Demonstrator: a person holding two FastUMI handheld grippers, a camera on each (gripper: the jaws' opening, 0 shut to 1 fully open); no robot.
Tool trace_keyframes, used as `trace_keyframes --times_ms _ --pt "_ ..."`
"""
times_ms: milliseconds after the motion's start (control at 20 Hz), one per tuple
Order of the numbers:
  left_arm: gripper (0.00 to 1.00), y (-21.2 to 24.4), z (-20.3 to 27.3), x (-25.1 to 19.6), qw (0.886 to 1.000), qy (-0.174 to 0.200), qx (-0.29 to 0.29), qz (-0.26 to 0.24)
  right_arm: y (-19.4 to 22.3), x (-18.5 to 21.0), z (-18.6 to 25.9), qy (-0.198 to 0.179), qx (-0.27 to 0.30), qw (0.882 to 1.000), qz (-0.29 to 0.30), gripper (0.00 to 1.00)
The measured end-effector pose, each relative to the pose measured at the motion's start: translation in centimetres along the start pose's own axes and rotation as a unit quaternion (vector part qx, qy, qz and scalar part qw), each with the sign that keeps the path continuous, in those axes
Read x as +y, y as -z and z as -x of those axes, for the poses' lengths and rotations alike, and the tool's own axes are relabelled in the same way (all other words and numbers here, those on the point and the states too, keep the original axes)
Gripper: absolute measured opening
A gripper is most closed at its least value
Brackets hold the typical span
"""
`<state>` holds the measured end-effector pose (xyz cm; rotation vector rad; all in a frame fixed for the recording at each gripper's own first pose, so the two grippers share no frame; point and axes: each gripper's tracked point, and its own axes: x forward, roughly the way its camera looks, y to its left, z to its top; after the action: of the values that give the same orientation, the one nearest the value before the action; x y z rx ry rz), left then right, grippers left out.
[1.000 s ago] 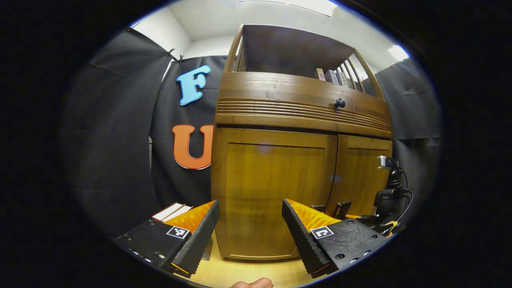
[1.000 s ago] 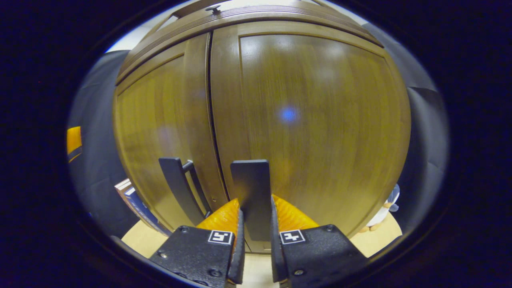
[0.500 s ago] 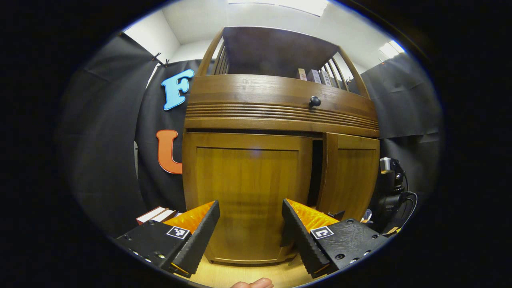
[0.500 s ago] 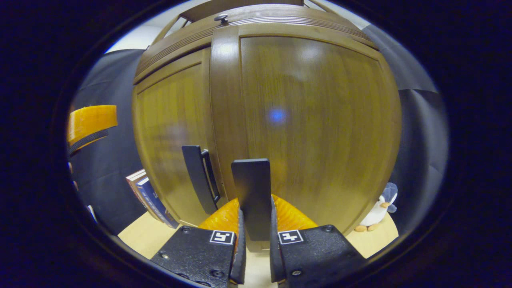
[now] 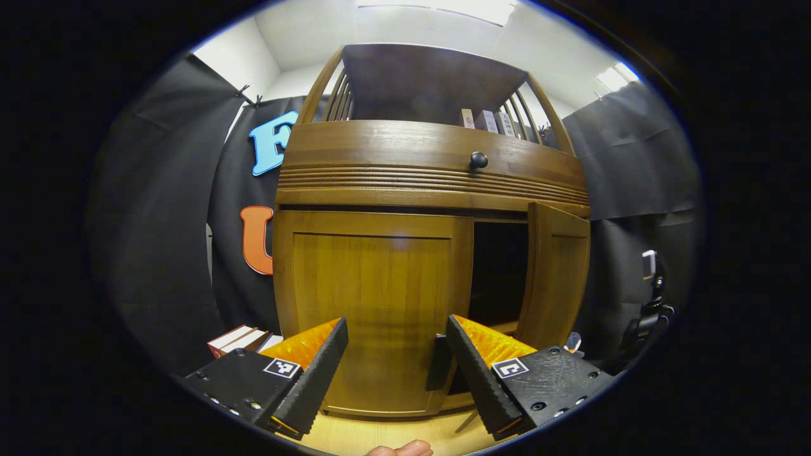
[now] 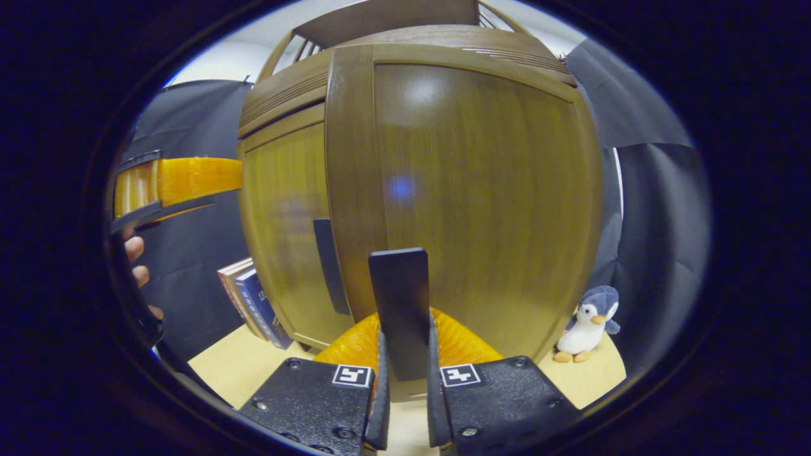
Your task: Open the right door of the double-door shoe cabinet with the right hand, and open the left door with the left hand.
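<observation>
Shoe cabinet [image 5: 437,183], right door [image 6: 481,190] mid-swing, left door [image 5: 374,297] shut.

Right gripper [image 6: 404,380] clamps the right door's dark handle [image 6: 399,304], both fingers pressing its sides; door stands partly out, dark interior [image 5: 499,272] showing in the left gripper view. Left gripper [image 5: 396,361] hangs wide, empty, in front of the left door, its handle [image 5: 438,361] just beside the right-hand finger. Step in hand, as I judge it: pulling the right door wider. Next: close the left gripper on its handle. A second ago both doors sat closed; the gap has widened since.
</observation>
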<state>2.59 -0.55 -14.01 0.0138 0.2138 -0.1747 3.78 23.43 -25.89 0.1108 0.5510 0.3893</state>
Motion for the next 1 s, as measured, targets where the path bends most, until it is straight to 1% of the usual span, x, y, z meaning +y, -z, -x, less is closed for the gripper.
trace_keyframes --times_ms 50,650,1000 --pt "0.94 0.0 0.1 -0.4 1.0 0.001 0.0 0.0 0.2 -0.1 0.6 -0.002 -0.001 1.0 0.001 0.27" --pt "0.94 -0.3 1.0 -5.5 1.0 0.021 -0.003 -0.005 1.6 -4.2 7.7 -0.009 -0.009 1.0 0.001 0.27" --pt "0.94 -0.5 0.9 -7.9 1.0 0.03 -0.006 -0.008 1.9 -7.3 10.9 0.003 -0.016 1.0 -0.002 0.26"
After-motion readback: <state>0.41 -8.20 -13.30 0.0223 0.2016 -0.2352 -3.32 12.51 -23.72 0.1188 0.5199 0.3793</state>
